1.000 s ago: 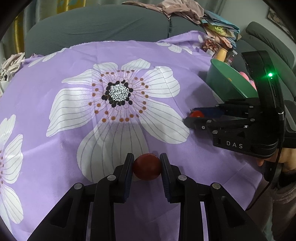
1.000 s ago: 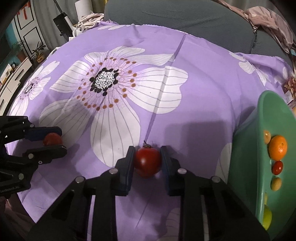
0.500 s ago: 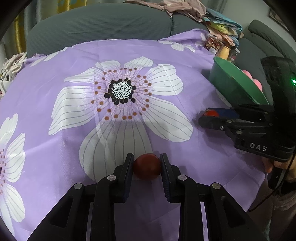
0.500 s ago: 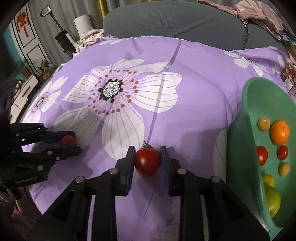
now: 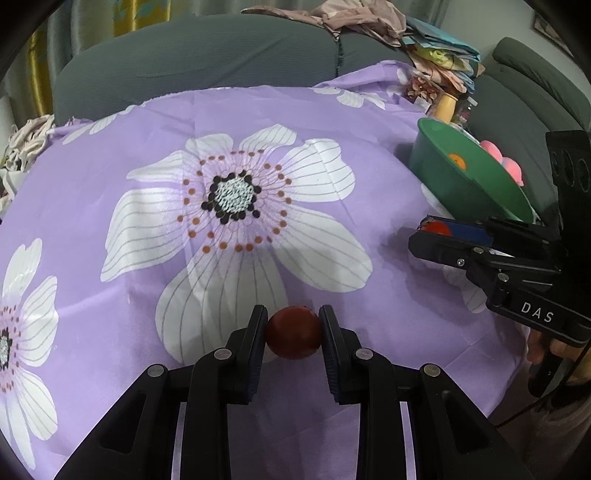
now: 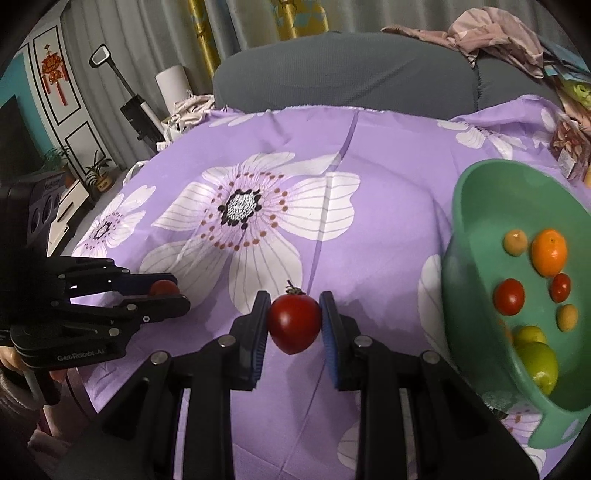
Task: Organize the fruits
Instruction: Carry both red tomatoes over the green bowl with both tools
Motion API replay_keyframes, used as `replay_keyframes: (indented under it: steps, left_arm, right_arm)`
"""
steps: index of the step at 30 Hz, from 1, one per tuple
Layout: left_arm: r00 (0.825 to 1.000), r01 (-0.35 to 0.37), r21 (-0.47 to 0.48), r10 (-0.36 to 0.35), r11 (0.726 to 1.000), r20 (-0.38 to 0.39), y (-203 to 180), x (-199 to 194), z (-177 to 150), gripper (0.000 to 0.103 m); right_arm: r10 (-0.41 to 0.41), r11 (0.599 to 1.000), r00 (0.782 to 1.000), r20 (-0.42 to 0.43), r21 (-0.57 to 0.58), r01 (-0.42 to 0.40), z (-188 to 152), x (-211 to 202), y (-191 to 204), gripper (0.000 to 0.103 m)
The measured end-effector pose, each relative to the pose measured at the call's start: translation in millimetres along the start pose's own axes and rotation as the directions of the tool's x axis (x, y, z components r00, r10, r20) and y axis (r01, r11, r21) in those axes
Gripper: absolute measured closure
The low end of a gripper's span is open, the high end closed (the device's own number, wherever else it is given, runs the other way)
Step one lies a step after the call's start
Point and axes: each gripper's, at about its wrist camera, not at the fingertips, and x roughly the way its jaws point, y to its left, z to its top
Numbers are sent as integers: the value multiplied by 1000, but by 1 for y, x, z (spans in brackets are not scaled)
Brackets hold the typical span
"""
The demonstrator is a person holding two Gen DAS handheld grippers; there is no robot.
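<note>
My left gripper (image 5: 293, 330) is shut on a dark red tomato (image 5: 293, 332), held just above the purple flowered cloth (image 5: 147, 147). My right gripper (image 6: 294, 321) is shut on a red tomato with a green stem (image 6: 294, 323), lifted above the cloth. The green bowl (image 6: 476, 206) stands to the right of the right gripper and holds several fruits: an orange (image 6: 549, 252), small red tomatoes, and yellow-green ones. In the left wrist view the bowl (image 5: 436, 166) is at the far right, behind the right gripper (image 5: 424, 236). The left gripper (image 6: 173, 295) shows at the left of the right wrist view.
A grey sofa (image 5: 203, 59) runs behind the cloth-covered table, with a pile of clothes (image 5: 354, 18) on its back. Packets and a bottle (image 5: 445, 105) lie beyond the bowl. The table's near edge drops off below both grippers.
My right gripper has risen and drawn back with its tomato, so more of the bowl's inside shows. My left gripper has also lifted and pulled back a little with its tomato.
</note>
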Motion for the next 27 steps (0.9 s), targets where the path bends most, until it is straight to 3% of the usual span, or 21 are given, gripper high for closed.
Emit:
replay_keyframes:
  steps: [27]
  left_arm:
    - [999, -6, 90, 2, 996, 49, -50, -10, 46, 74]
  right_arm:
    - [5, 998, 984, 176, 54, -14, 2, -50, -26, 75]
